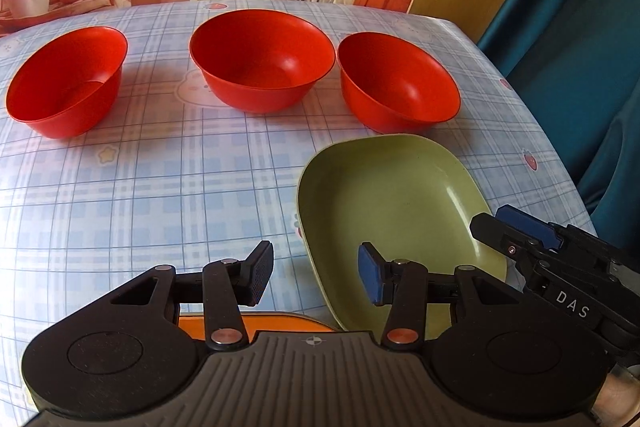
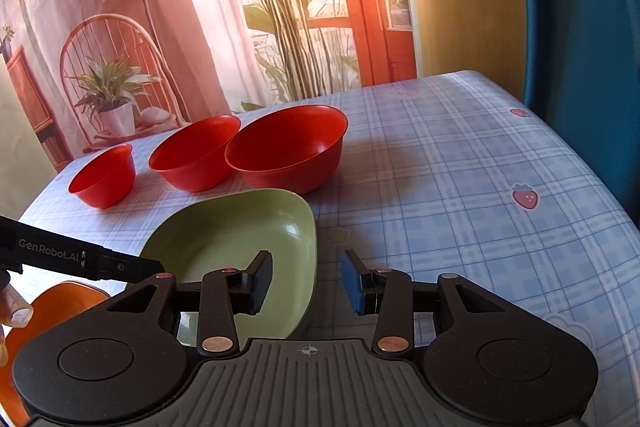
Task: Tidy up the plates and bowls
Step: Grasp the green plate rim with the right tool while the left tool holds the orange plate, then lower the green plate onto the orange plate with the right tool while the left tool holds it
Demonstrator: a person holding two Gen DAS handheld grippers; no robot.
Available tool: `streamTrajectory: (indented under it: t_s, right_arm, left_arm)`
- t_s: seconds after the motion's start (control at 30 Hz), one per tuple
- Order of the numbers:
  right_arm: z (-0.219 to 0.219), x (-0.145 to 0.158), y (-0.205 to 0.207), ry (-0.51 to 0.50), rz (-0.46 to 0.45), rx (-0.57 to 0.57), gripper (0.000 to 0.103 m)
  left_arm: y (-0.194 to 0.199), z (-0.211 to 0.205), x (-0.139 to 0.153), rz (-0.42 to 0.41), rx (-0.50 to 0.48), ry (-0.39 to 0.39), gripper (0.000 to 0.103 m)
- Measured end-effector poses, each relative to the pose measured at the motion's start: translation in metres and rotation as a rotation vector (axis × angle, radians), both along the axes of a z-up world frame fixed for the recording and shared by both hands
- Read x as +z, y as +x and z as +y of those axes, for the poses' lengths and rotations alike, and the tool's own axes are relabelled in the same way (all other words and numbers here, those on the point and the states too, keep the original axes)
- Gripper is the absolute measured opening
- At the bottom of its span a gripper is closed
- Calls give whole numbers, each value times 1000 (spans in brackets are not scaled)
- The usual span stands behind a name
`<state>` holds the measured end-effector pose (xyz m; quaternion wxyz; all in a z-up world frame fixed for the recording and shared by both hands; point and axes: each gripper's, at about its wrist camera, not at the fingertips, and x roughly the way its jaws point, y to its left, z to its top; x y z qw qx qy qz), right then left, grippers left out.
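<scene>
Fingers (image 1: pixel 258 277) of the left gripper (image 1: pixel 316 277) are standing spread over the near edge of the tabletop (image 1: pixel 160 195), pinching nothing, with the left rim of a green plate (image 1: pixel 384 203) lying between them in the left wrist view. Under that gripper, an orange plate (image 1: pixel 264 323) is peeking out at the near edge of the tabletop.

Along the far side, three red bowls are sitting upright in a row on the checked blue cloth: the left bowl (image 1: pixel 66 83), the middle bowl (image 1: pixel 262 59) and the right bowl (image 1: pixel 398 83), each apart from its neighbour. The green plate is resting just in front of the right bowl, near the right side of the tabletop.

Farther right, the right gripper (image 2: pixel 306 283) is hovering with its fingers (image 2: pixel 354 283) also spread and empty, the green plate's right rim lying below the left one in the right wrist view. A printed backdrop (image 2: pixel 200 27) of plants and a red window frame is hanging behind the tabletop.
</scene>
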<state>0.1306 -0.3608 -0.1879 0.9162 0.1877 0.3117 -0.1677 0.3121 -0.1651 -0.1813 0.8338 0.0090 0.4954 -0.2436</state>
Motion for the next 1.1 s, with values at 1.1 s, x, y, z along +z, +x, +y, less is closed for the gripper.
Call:
streamTrajectory:
  t_s: [1.1]
  right_arm:
    - [47, 49, -5, -1, -36, 71, 28]
  left_arm:
    - [-30, 38, 48, -107, -12, -69, 37]
